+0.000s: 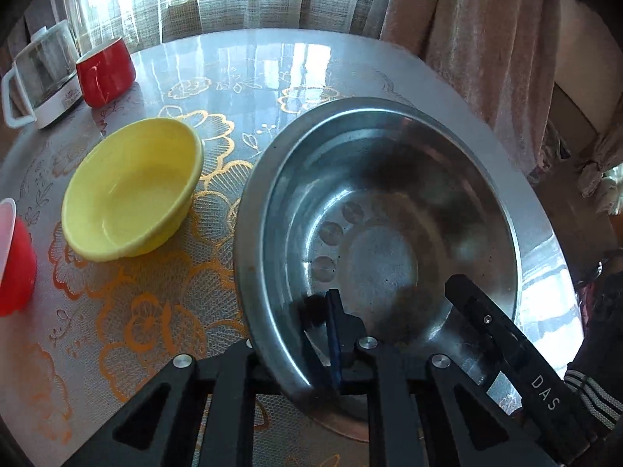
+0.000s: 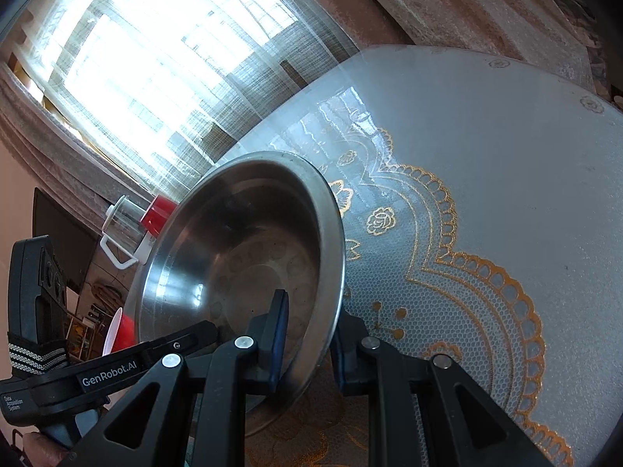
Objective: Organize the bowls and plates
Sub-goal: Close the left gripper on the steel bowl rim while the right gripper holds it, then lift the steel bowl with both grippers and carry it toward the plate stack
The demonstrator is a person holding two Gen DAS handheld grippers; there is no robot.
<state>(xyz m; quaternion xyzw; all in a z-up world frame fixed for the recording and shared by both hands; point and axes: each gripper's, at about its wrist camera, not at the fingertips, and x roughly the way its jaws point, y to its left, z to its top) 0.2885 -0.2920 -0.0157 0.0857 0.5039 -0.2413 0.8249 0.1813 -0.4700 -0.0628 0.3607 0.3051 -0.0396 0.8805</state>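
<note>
A round table [image 1: 163,311] under a glossy lace cloth with gold flowers is standing before a sheer-curtained window [image 2: 148,58], pink drapes hanging beside it. The steel bowl [image 1: 389,214], the biggest thing there, is sitting at the table's near side, tipping up in the right wrist view. The left gripper [image 1: 329,344] is pinching the bowl's near rim, one blue pad inside the wall and the other jaw hidden beneath the rim. The right gripper [image 2: 307,346] is clamping the rim too, one pad inside and one outside. A yellow bowl [image 1: 132,190] is lying just left of the steel one, apart from it. Farther back a glass kettle [image 1: 43,74] and a red cup [image 1: 105,72] are sitting side by side. Another red cup [image 1: 13,260] is showing at the left edge.
</note>
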